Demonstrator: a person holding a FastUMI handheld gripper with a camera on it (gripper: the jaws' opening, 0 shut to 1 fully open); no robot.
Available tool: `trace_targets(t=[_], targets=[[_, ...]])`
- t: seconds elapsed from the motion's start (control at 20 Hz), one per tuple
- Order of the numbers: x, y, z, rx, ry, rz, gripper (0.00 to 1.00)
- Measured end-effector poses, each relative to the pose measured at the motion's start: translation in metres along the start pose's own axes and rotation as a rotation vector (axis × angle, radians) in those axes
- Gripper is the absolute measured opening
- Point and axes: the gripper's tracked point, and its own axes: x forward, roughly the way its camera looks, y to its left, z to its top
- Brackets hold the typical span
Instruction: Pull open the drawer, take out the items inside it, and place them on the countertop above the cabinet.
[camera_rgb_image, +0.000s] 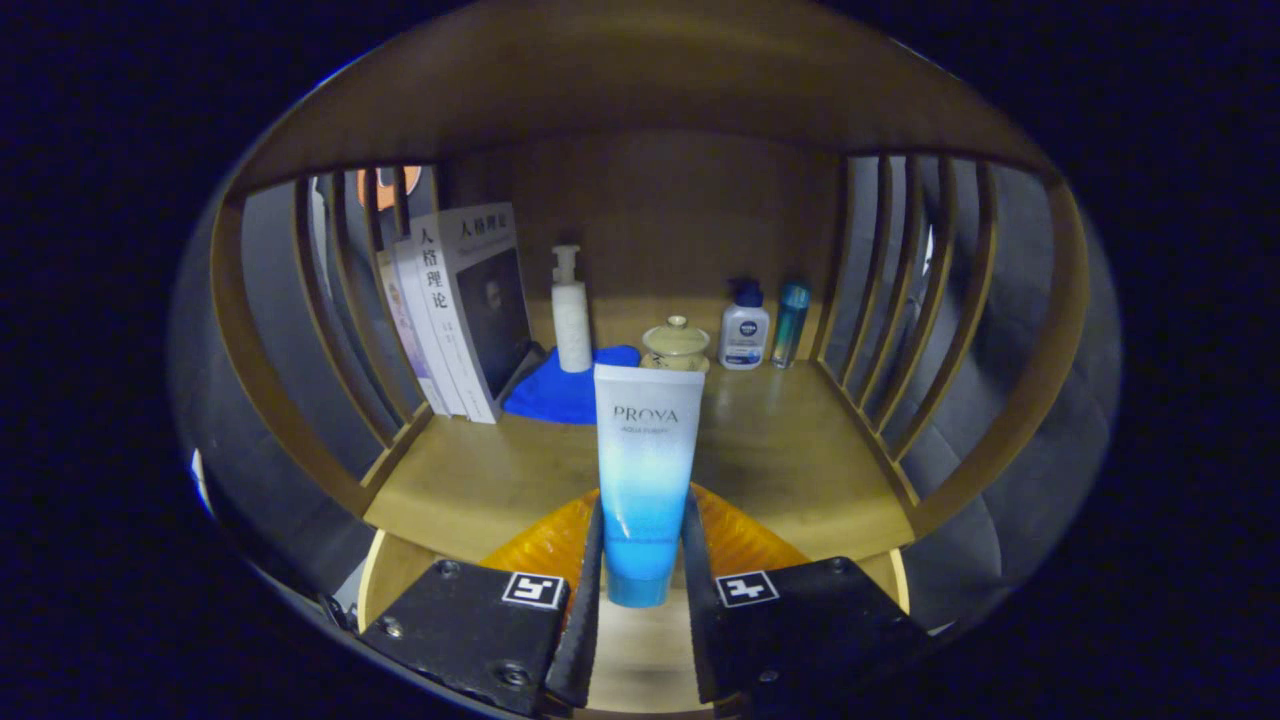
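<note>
So your gripper (641, 560) is clamped on the tube (646, 470) right now, both fingers (590, 570) pressing its lower blue end from either side, cap down, flat crimped end sticking up. You're holding it upright at the near edge of the wooden countertop (790, 450), whether it touches the wood I can't tell. Further back on the left there's a row of books (455, 310) leaning against the slatted side, with a blue cloth (560, 390) just beside them. Along the far wall: a white pump bottle (571, 315), a small lidded jar (676, 345) peeking out behind the tube, then a white bottle with a blue cap (745, 330) and a slim teal bottle (790, 320) on the right.
</note>
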Motion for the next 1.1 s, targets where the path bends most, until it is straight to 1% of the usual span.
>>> trace_targets(t=[0.25,0.35,0.6,0.8,1.0,1.1], targets=[[0.041,0.006,0.005,-0.03,0.03,-0.016,0.42],[0.056,0.006,0.007,-0.036,0.036,-0.042,0.42],[0.089,0.006,0.008,-0.034,0.081,-0.065,0.42],[0.106,-0.001,0.011,-0.081,0.1,-0.106,0.42],[0.122,-0.009,-0.002,-0.08,0.156,-0.132,0.43],[0.126,-0.013,-0.002,-0.088,0.154,-0.145,0.44]])
